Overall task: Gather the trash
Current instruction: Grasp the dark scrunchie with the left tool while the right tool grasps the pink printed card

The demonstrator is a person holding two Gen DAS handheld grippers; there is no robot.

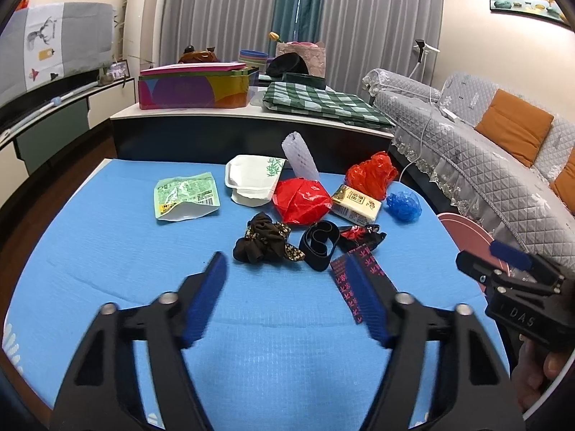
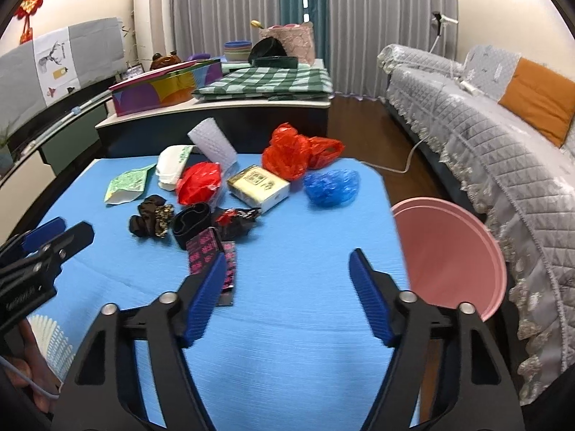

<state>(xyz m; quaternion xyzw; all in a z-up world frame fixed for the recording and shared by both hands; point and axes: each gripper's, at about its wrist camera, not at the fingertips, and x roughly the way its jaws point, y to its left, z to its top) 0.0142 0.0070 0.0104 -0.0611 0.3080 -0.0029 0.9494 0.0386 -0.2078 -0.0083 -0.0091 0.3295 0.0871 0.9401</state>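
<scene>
Trash lies on a blue mat [image 1: 107, 237] [image 2: 294, 237]: a green pouch [image 1: 185, 195], a white tray [image 1: 251, 179], red plastic bags [image 1: 302, 201] [image 1: 372, 172], a yellow tissue pack [image 1: 355, 204] [image 2: 258, 186], a crumpled blue bag [image 1: 404, 204] [image 2: 330, 186], black hair ties [image 1: 262, 240] [image 2: 151, 221], a black band [image 1: 320, 244] and a black-pink wrapper [image 1: 354, 283] [image 2: 212, 255]. My left gripper [image 1: 287, 298] is open and empty above the mat, its right finger over the wrapper. My right gripper [image 2: 287, 294] is open and empty, nearer the pink bin [image 2: 449, 251].
The pink bin [image 1: 467, 237] stands beside the mat's right edge, against a grey quilted sofa [image 2: 485, 143]. Behind the mat is a low table [image 1: 251, 122] with a colourful box [image 1: 197, 88] and green checked cloth [image 1: 323, 104]. A white cable [image 2: 406, 165] runs on the floor.
</scene>
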